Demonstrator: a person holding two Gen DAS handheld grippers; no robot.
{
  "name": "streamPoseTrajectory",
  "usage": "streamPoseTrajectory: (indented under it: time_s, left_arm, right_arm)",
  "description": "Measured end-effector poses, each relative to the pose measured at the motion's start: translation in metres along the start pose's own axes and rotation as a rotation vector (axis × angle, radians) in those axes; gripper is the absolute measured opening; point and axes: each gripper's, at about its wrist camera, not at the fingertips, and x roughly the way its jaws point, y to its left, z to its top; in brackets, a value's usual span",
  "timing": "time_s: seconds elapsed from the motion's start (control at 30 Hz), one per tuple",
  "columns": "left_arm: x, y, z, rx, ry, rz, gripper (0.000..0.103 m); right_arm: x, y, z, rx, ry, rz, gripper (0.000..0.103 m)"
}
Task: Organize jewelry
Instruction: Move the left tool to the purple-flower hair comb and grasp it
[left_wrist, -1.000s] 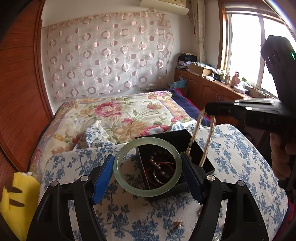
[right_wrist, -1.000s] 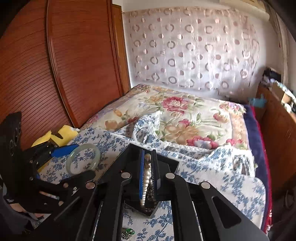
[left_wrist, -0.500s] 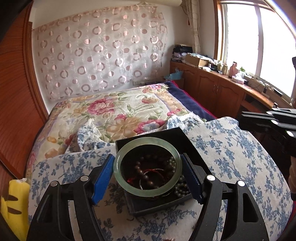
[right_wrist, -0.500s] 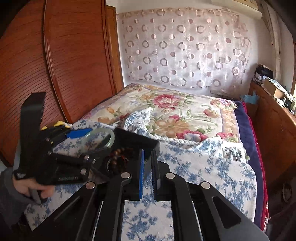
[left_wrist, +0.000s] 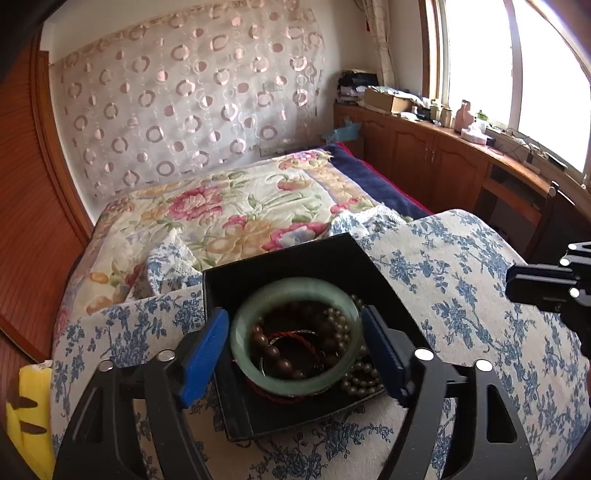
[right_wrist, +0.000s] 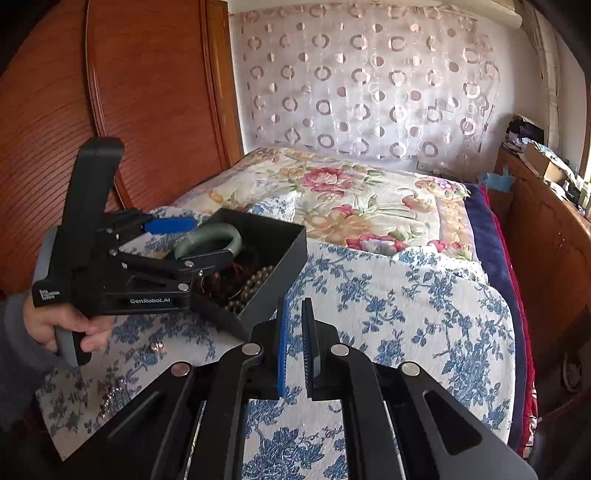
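Observation:
My left gripper (left_wrist: 295, 343) is shut on a pale green jade bangle (left_wrist: 240, 343) and holds it low over the open black jewelry box (left_wrist: 280, 258). The box holds brown wooden beads (left_wrist: 275, 352), a red cord bracelet and a grey pearl strand (left_wrist: 364, 374). In the right wrist view the left gripper (right_wrist: 207, 238) hangs over the box (right_wrist: 284, 258) with the bangle (right_wrist: 221, 232) in it. My right gripper (right_wrist: 293, 347) is nearly shut and empty, to the right of the box over the blue floral cloth (right_wrist: 406, 314).
Small loose jewelry pieces (right_wrist: 157, 347) and a chain (right_wrist: 110, 398) lie on the cloth in front of the box. A yellow plush (left_wrist: 31, 406) sits at the left edge. A flowered quilt (left_wrist: 240, 206) covers the bed behind. Wooden cabinets (left_wrist: 443, 162) line the right wall.
The right gripper dropped its bead strand into the box and drew back to the right, empty. The left gripper moved the bangle over the box and lowered it.

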Motion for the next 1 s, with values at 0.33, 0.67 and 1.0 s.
streamPoseTrajectory:
  time_s: [0.33, 0.67, 1.0]
  left_arm:
    - [-0.039, -0.004, -0.014, 0.013, -0.045, -0.027, 0.089]
    - [-0.068, -0.003, -0.065, 0.028, 0.011, -0.033, 0.095]
    - [-0.072, -0.006, -0.114, 0.044, 0.134, -0.065, 0.095]
  right_arm:
    - [0.0, 0.017, -0.022, -0.009, 0.006, 0.024, 0.009]
    - [0.016, 0.031, -0.06, -0.006, 0.049, 0.031, 0.009]
    - [0.024, 0.045, -0.076, -0.06, 0.074, 0.007, 0.009]
